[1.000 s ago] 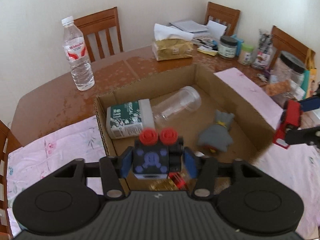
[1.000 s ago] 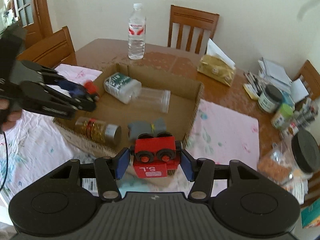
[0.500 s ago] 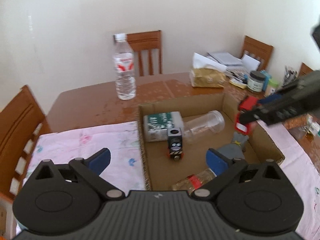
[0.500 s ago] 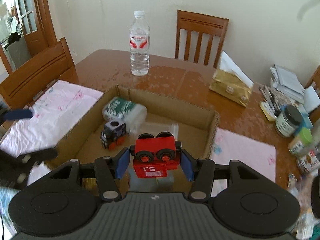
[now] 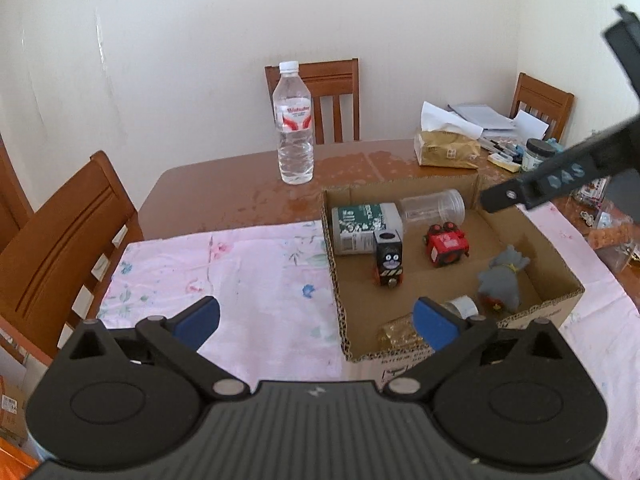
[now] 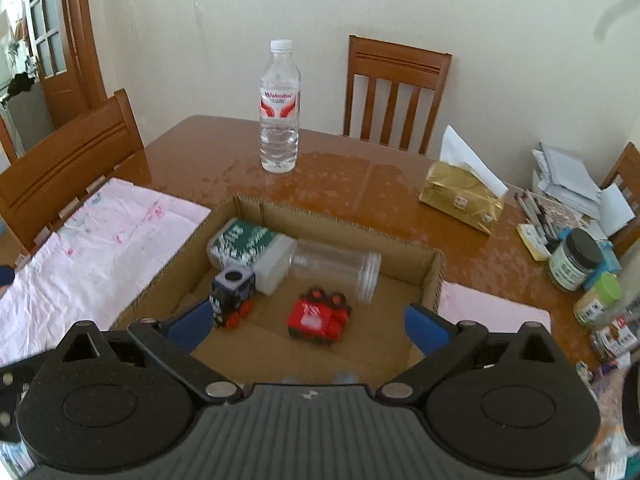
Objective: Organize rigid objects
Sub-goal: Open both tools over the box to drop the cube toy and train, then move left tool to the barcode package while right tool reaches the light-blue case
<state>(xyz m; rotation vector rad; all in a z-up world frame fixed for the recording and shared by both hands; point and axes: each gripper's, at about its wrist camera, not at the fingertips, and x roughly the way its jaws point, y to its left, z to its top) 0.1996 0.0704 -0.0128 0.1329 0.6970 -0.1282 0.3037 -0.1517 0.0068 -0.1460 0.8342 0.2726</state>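
Since the earlier frames both toy trains have left the jaws and now lie in the cardboard box; both grippers' jaws have just been opening and stand spread wide with nothing between them. In the left wrist view, the left gripper hangs over the pink floral cloth at the box's near left corner. The black toy train stands upright just beside the green-labelled jar, and the red toy train lies tipped, near the clear plastic jar. Both trains look like small, stiff, light blocks; I judge the flat sides the best hold, since wheels and round tops would slip. A grey soft toy and a gold-filled jar fill the near right part, and part of the right gripper reaches in over the far right wall. In the right wrist view, the right gripper hovers above the box's near edge, with the red train directly ahead on bare cardboard and the black train to its left, touching the labelled jar. The box walls hem in any sideways approach, so entry from above seems safest. Free room lies on the brown table around the water bottle, while the tissue pack and jars crowd the right.
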